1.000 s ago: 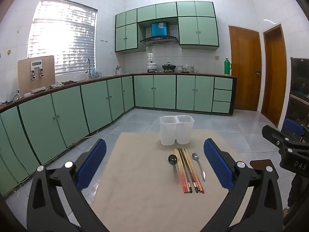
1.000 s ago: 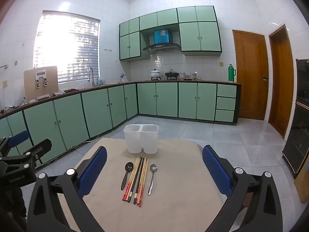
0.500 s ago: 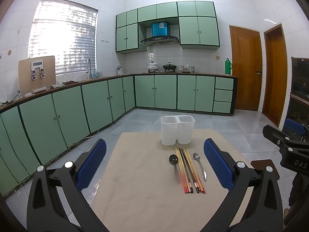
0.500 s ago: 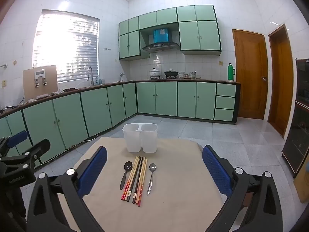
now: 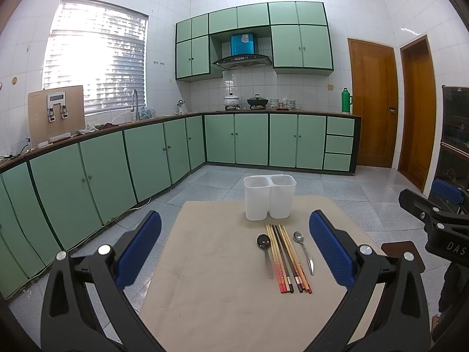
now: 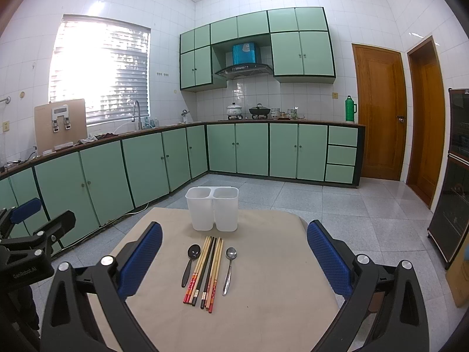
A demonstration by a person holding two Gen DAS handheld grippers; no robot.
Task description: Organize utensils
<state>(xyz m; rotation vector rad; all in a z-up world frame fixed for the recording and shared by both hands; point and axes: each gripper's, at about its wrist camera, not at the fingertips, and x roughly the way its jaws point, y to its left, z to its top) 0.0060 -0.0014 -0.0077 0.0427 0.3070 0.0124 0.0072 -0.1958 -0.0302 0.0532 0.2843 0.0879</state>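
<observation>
A white two-compartment utensil holder (image 5: 269, 196) (image 6: 212, 208) stands at the far edge of a beige table (image 5: 205, 293) (image 6: 278, 293). In front of it lie a black spoon (image 5: 265, 249) (image 6: 190, 264), several chopsticks (image 5: 287, 258) (image 6: 206, 270) side by side, and a metal spoon (image 5: 303, 250) (image 6: 229, 265). My left gripper (image 5: 234, 246) is open and empty, above the table's near left part. My right gripper (image 6: 234, 249) is open and empty, above the near edge with the utensils between its fingers in view. The right gripper also shows at the right of the left wrist view (image 5: 433, 208).
The table stands in a kitchen with green floor cabinets (image 5: 146, 158) along the left and back walls and a tiled floor (image 6: 337, 202) around it. Two wooden doors (image 5: 372, 105) are at the right. A dark cabinet (image 6: 451, 176) stands at the far right.
Both views have shifted only slightly. The utensils and the holder have not moved, and both grippers stay open.
</observation>
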